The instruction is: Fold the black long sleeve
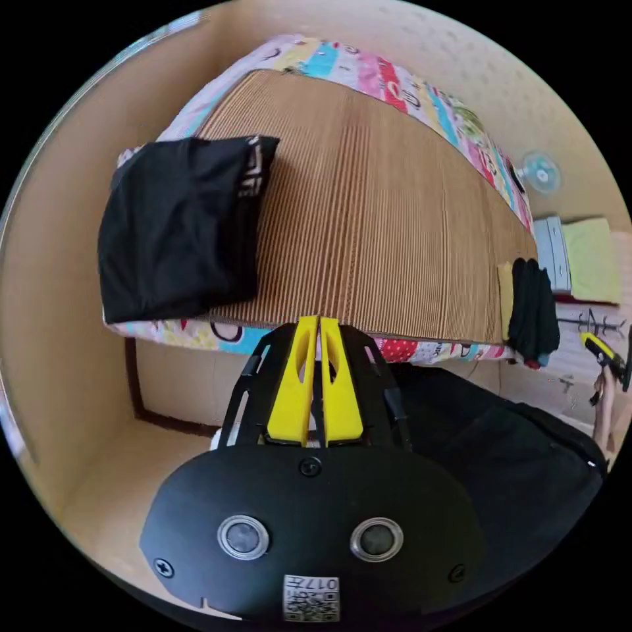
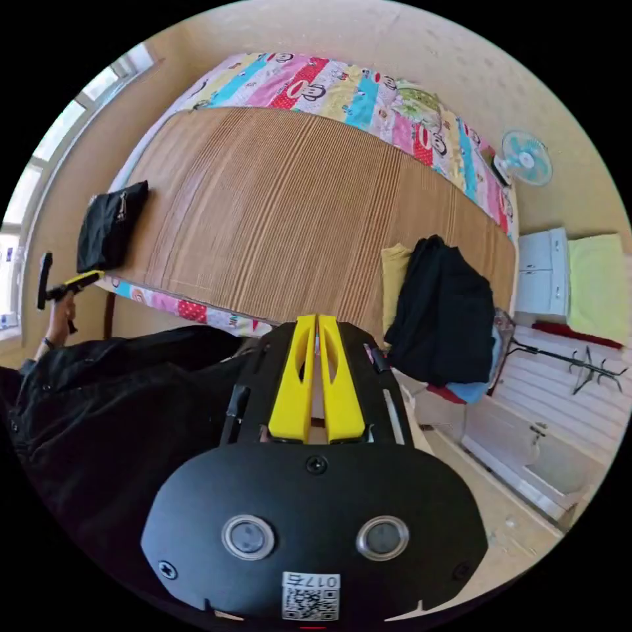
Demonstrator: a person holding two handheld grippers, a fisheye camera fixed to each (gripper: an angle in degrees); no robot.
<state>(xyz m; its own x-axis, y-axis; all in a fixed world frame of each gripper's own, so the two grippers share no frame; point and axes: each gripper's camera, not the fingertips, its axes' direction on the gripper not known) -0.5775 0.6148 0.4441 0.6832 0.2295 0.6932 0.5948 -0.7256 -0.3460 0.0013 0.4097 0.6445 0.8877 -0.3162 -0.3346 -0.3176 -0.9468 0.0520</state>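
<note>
Stood at the long side of a bed [image 1: 197, 332] covered by a ribbed bamboo mat [image 1: 368, 217] over a bright cartoon-print sheet [image 2: 342, 92]. Held the left gripper [image 1: 318, 322] low at the mat's near edge, yellow jaws pressed together with nothing between them. Held the right gripper [image 2: 317, 321] likewise, jaws closed tip to tip on empty air, poised above the bed's edge. Found the black long sleeve [image 1: 174, 227] already folded into a neat rectangle at one end of the mat, a strip of white lettering along its inner edge, lying flat and apart from both grippers; seen also in the right gripper view [image 2: 108, 225] as a small dark bundle at the mat's far corner. Saw a heap of dark clothes [image 2: 444, 316] at the opposite end of the mat, resting on a yellow piece [image 2: 394, 276], with blue and red cloth peeking out beneath. Caught the other gripper's yellow tip at each view's margin, beside a forearm [image 2: 56, 326]. Noted a dark jacket [image 2: 112, 421] low in both views, a small blue fan [image 2: 525, 158] against the wall, a white cabinet [image 2: 541, 273] with a yellow-green cloth [image 2: 596, 283] on it, and a coat rack [image 2: 579, 365] nearby.
</note>
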